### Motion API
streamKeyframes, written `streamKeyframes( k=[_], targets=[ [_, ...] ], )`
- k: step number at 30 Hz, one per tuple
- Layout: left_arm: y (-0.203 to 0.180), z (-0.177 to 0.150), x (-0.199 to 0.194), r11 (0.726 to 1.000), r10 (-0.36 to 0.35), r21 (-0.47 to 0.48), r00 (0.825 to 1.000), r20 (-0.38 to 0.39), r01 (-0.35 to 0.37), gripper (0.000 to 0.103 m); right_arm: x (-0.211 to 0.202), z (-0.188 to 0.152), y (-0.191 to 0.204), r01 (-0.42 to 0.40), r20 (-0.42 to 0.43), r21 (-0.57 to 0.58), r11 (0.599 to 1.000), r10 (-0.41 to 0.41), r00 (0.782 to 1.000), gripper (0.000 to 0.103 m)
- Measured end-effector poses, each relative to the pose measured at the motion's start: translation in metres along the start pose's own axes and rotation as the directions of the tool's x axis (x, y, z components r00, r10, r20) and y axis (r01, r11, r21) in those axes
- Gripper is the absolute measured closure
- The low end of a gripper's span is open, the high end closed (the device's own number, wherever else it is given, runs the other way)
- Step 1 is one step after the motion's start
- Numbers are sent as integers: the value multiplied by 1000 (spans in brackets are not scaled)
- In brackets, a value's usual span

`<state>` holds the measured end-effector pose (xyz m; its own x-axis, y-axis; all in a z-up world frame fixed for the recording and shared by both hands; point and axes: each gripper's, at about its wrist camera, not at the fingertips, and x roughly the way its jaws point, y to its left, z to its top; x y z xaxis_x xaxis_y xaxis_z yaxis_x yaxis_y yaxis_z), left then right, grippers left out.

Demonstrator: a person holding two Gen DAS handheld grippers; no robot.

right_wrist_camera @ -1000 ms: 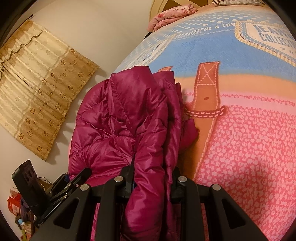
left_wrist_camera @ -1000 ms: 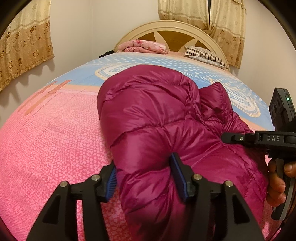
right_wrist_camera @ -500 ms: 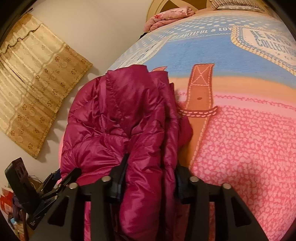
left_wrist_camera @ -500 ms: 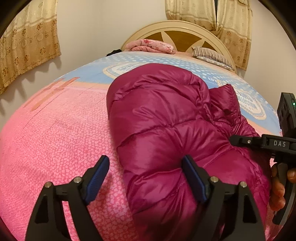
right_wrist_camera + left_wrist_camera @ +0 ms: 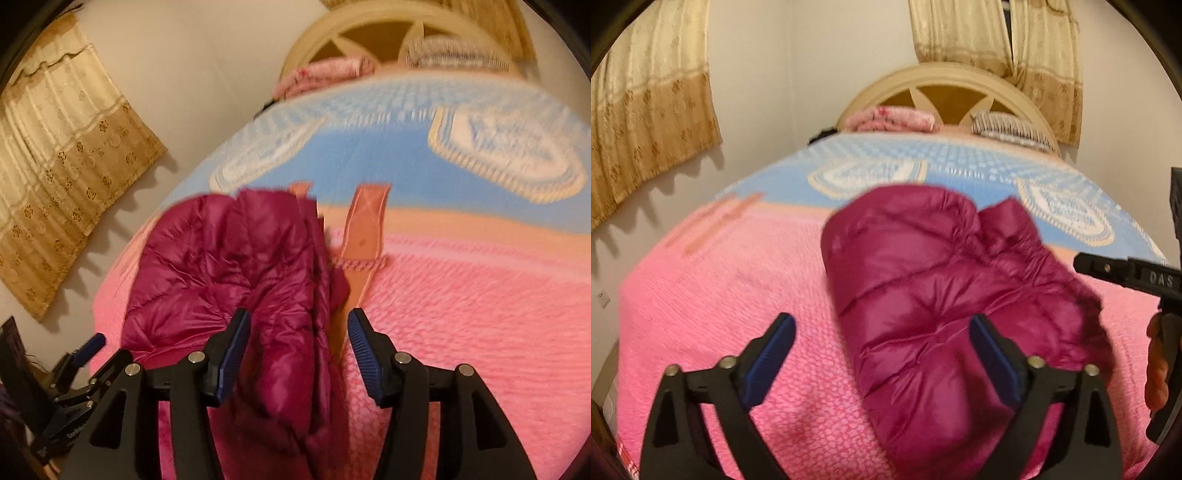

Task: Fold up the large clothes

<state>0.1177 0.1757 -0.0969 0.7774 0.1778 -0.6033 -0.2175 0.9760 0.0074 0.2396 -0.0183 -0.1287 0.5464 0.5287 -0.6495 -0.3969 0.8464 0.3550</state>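
Note:
A magenta puffer jacket (image 5: 934,295) lies folded in a bundle on the pink and blue bedspread (image 5: 720,302). My left gripper (image 5: 882,339) is open and empty, raised above the jacket's near end, which shows between its fingers. My right gripper (image 5: 299,332) is open too, above the jacket (image 5: 229,266), with the jacket's edge under the gap between its fingers. The right gripper's body also shows at the right edge of the left wrist view (image 5: 1126,273). Both views are blurred by motion.
The bed's cream headboard (image 5: 945,85) stands at the far end, with a pink folded blanket (image 5: 894,118) and a striped pillow (image 5: 1008,129) in front of it. Curtains (image 5: 646,110) hang on the left wall and behind the headboard.
Both grippers have opened, let go of the jacket and pulled back and up. The jacket has settled on the bedspread.

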Motion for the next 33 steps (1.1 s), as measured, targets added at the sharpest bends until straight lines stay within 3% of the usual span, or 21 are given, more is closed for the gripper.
streamKeyframes(
  k=[10,16,33],
  targets=[
    [-1,27,-75,998,-50,-24,984,169,55,0,-99,-30,49,106,193,-120,987,-82,978,33],
    [-1,33,-103,997,-68,-30,971,228,77,0,-132,-37,63,102,241,-138,985,-67,968,32],
    [-2,30,-120,997,-66,-26,962,265,75,0,-166,-43,80,83,298,-159,984,-33,954,31]
  ],
)
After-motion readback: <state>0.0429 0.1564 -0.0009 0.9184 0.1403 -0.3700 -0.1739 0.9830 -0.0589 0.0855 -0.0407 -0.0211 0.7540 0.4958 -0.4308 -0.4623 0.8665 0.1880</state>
